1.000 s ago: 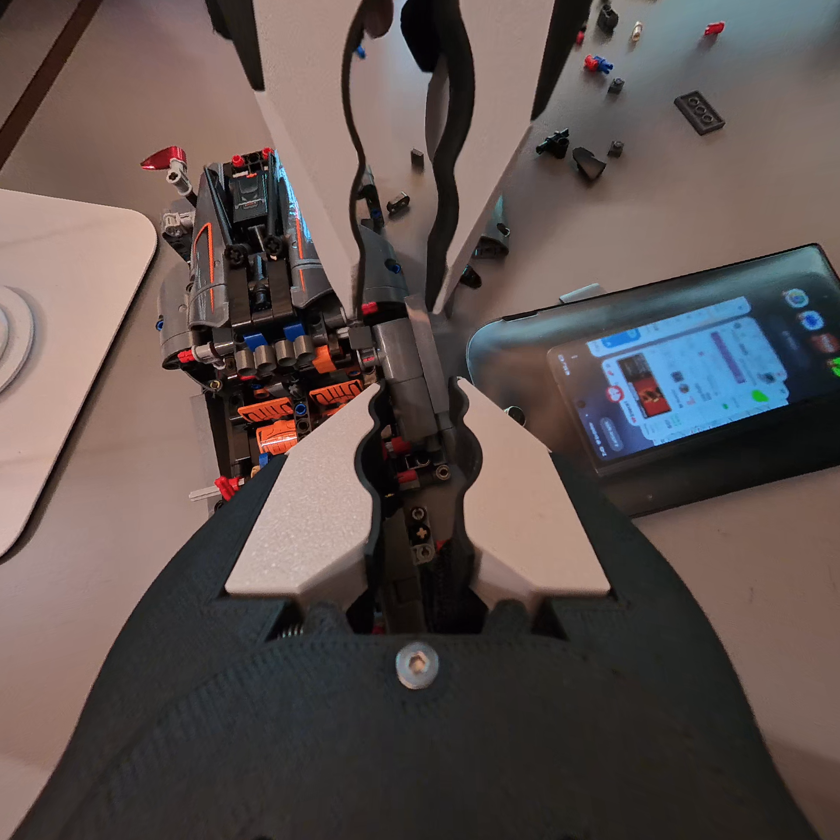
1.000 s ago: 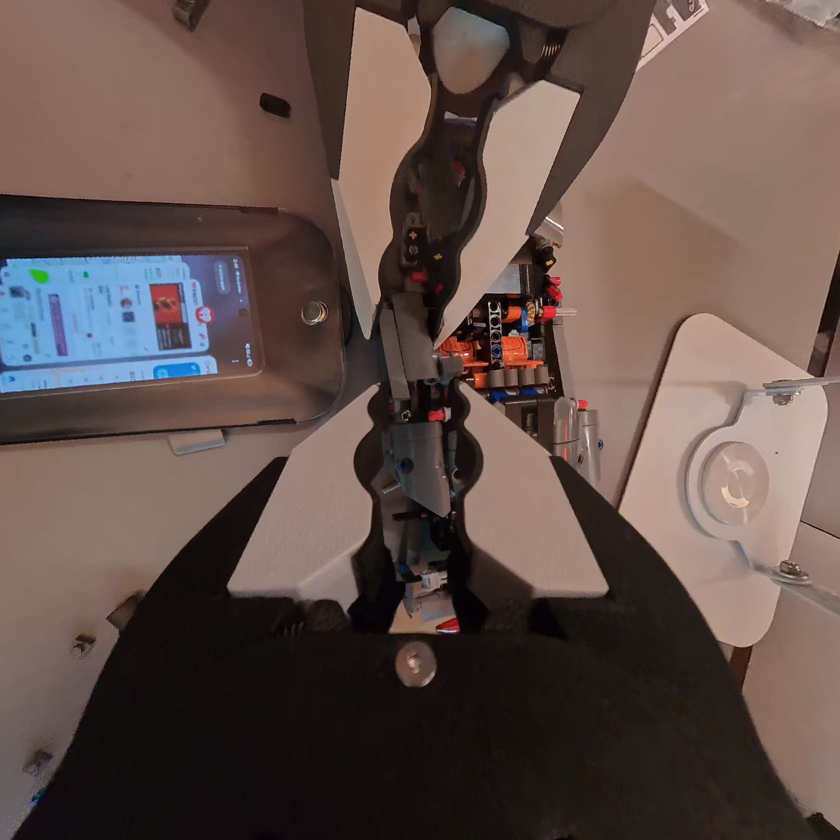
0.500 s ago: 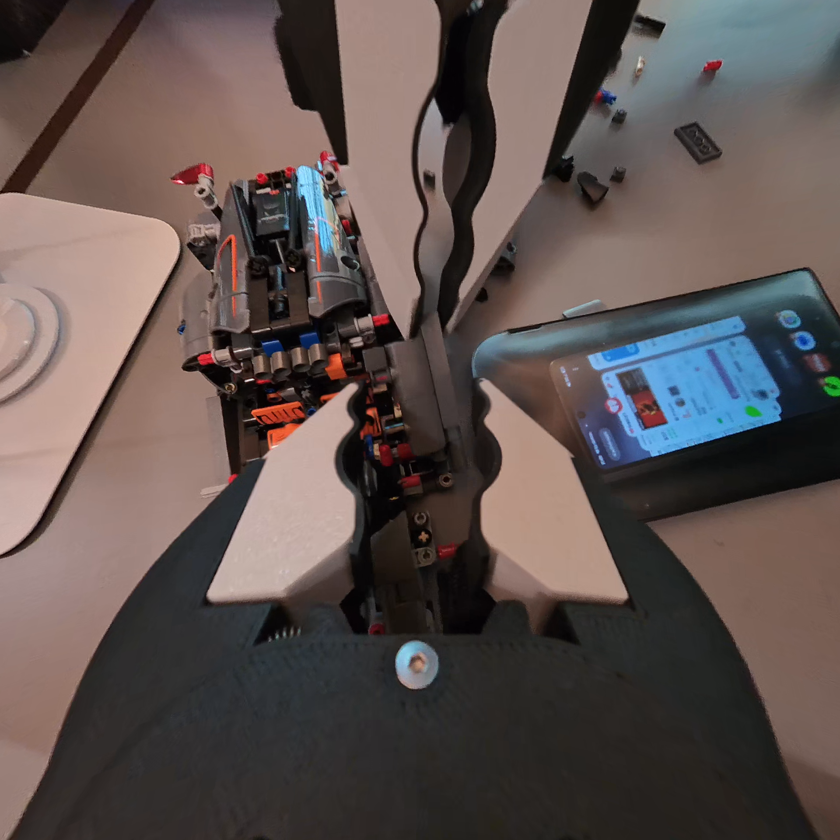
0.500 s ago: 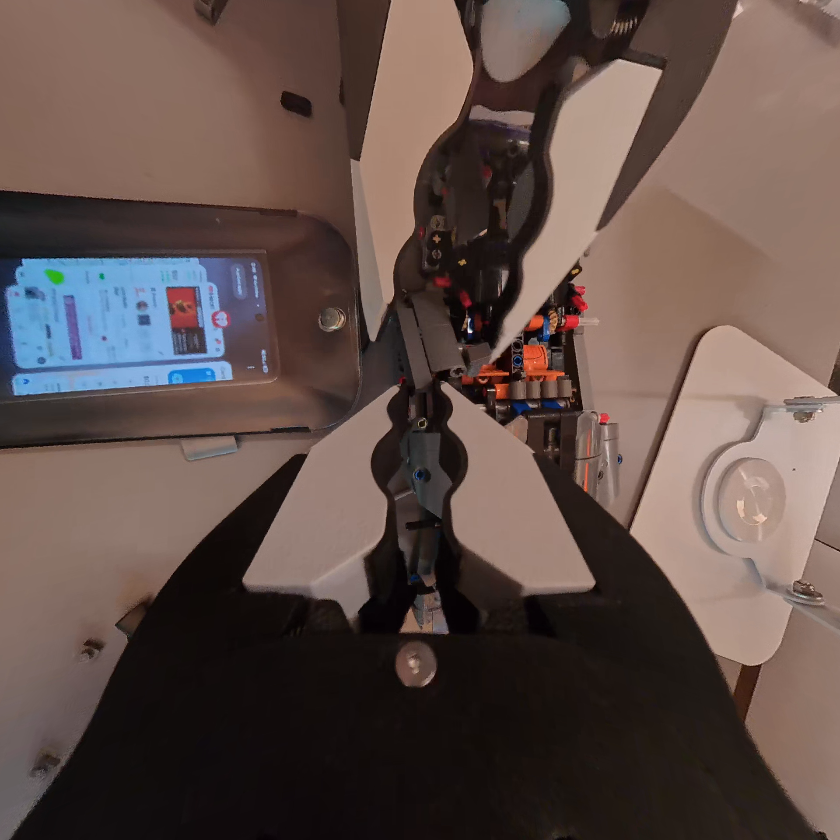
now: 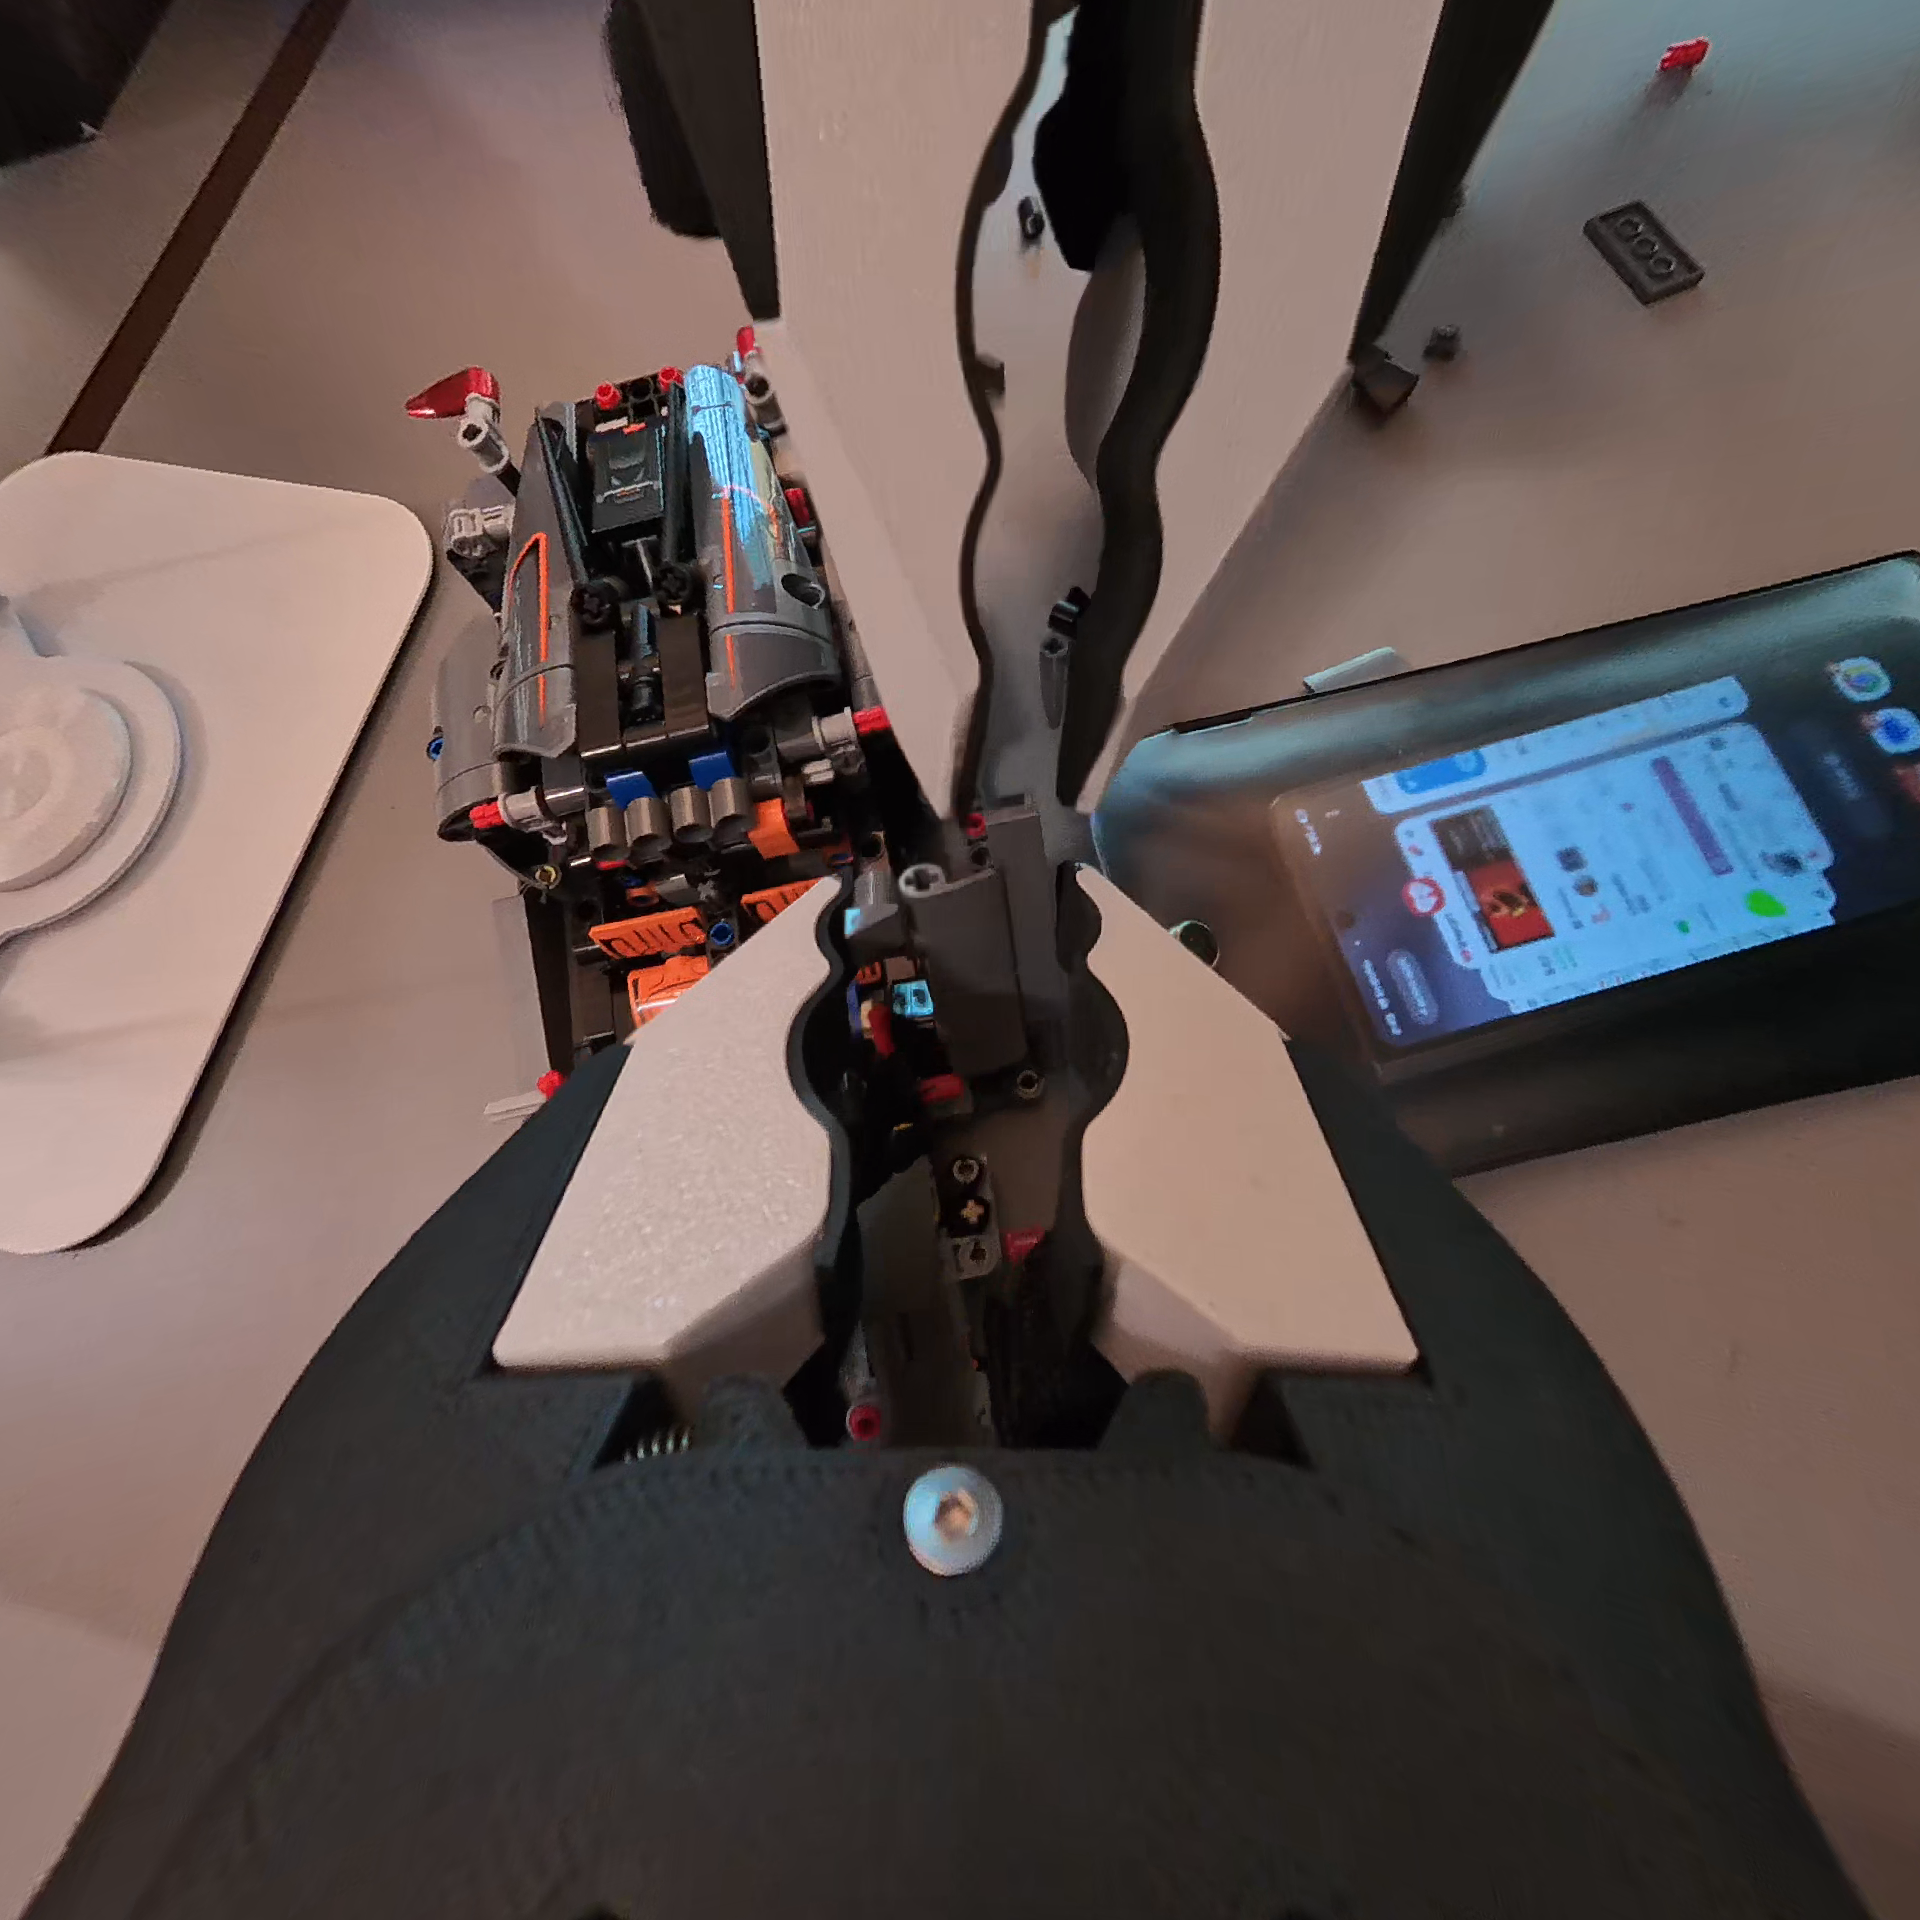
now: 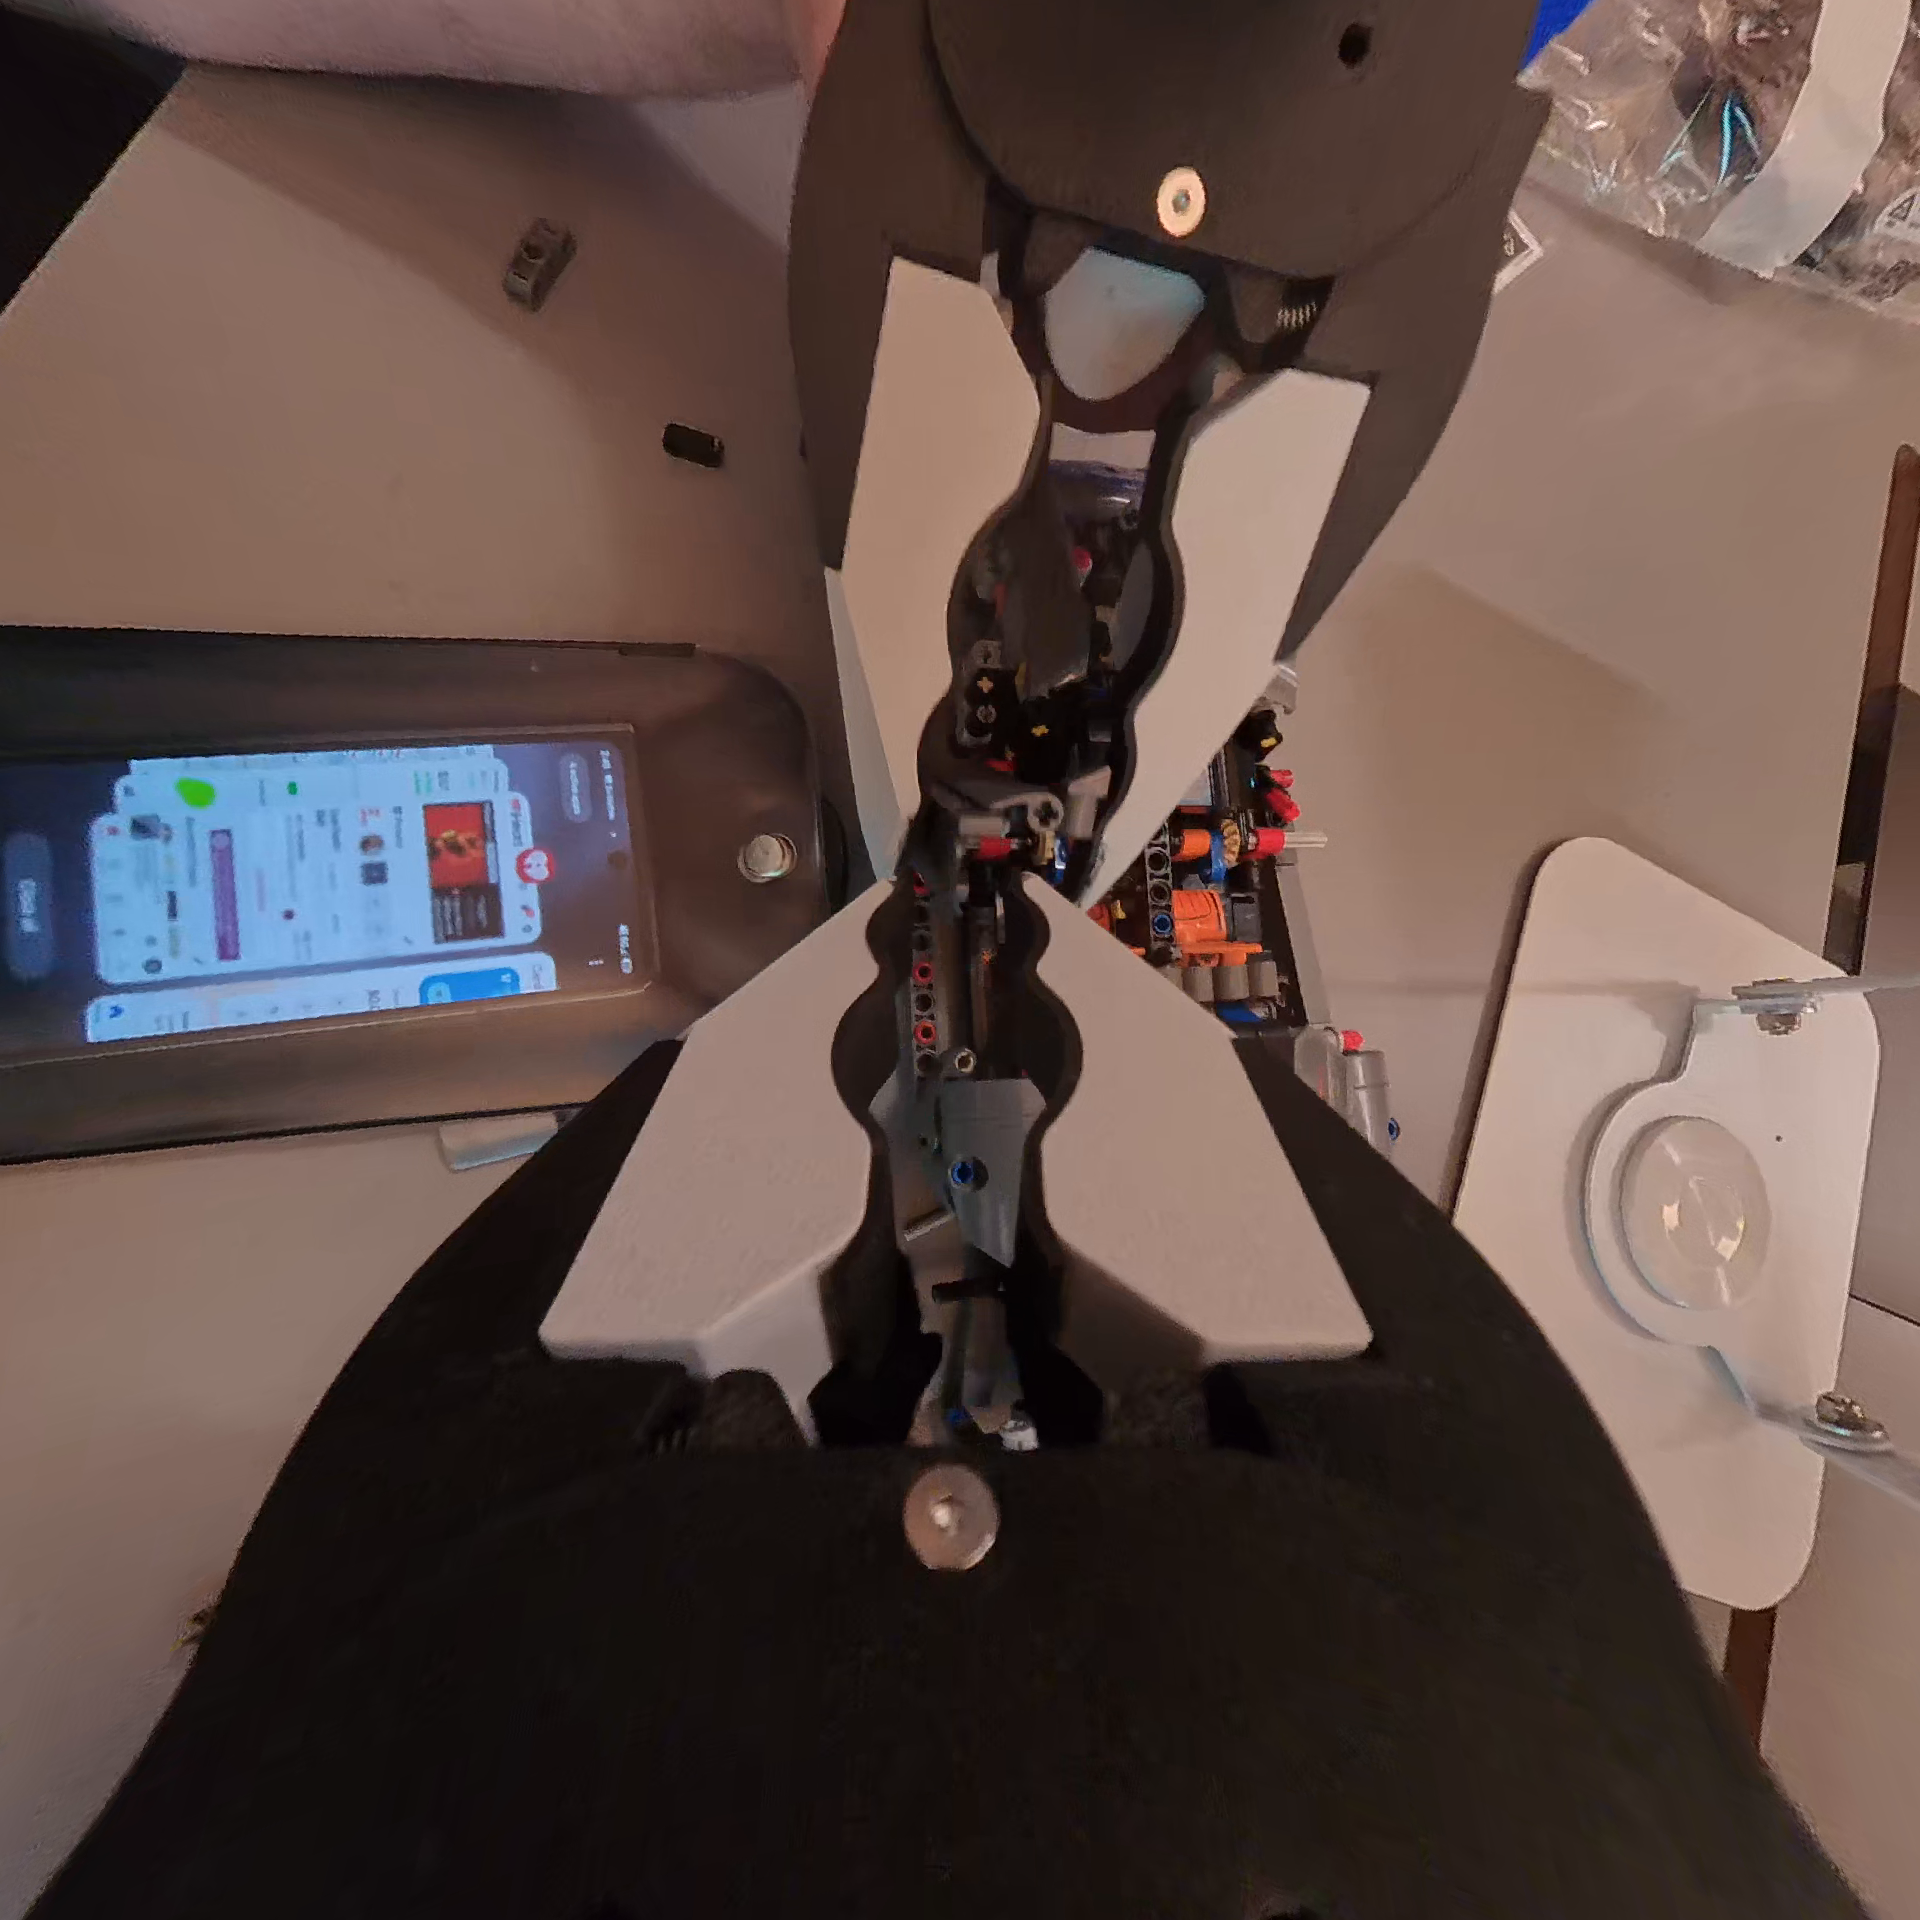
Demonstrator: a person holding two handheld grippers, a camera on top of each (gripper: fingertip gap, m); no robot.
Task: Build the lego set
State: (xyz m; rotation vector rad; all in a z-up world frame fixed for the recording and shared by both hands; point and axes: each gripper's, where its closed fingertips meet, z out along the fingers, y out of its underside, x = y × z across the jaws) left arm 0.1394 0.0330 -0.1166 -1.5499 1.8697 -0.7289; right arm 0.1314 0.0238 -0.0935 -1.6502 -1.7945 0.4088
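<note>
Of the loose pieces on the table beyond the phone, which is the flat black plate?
The black plate, upper right: flat with three studs, larger than the small bits nearby.

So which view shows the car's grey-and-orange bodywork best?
The left wrist view: the bodywork sits uncovered beside the left claw. The right wrist view shows only the car's orange interior, past the right claw.

two hand-held grippers [image 5: 956, 894] [image 6: 961, 894], one phone [image 5: 1558, 842]

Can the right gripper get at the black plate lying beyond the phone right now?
Probably not: the right gripper is shut on the grey subassembly it shares with the left gripper. The black plate lies unobstructed.
</note>
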